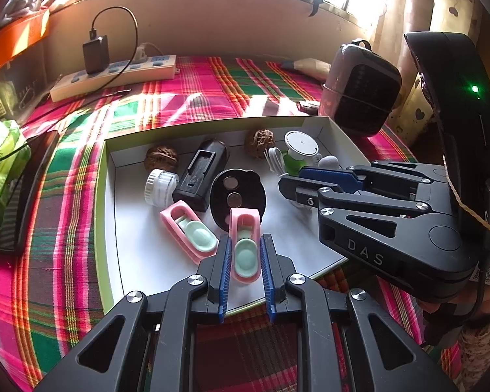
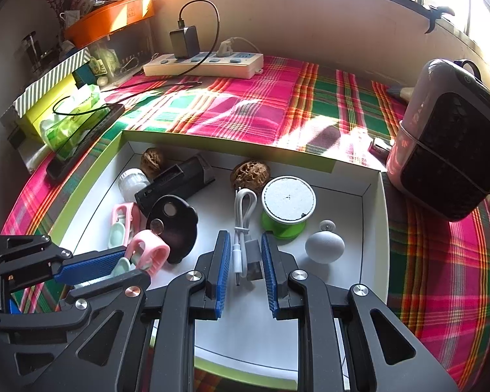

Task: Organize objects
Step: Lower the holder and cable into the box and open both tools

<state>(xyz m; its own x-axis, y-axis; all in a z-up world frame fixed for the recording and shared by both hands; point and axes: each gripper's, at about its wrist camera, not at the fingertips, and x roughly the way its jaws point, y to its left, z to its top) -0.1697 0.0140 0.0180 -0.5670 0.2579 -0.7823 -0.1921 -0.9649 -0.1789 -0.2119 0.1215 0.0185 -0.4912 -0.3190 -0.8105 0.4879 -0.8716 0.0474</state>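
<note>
Pink clip (image 1: 245, 248) | long axis along left gripper (image 1: 245, 245) fingers (pinched) | right gripper (image 2: 245, 254) straddles cable (image 2: 243, 228), parted

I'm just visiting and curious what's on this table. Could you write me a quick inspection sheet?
Surface: plaid cloth under a shallow white tray.
Job's things: in the tray, two pink clips, black disc, black holder, two walnuts, green spool, white knob.
Clutter: small heater, tissue pack.
Grippers: left gripper straddles one clip; right gripper straddles the coiled white cable.
Cables: power strip with charger.
Surroundings: sunlit window ledge.
</note>
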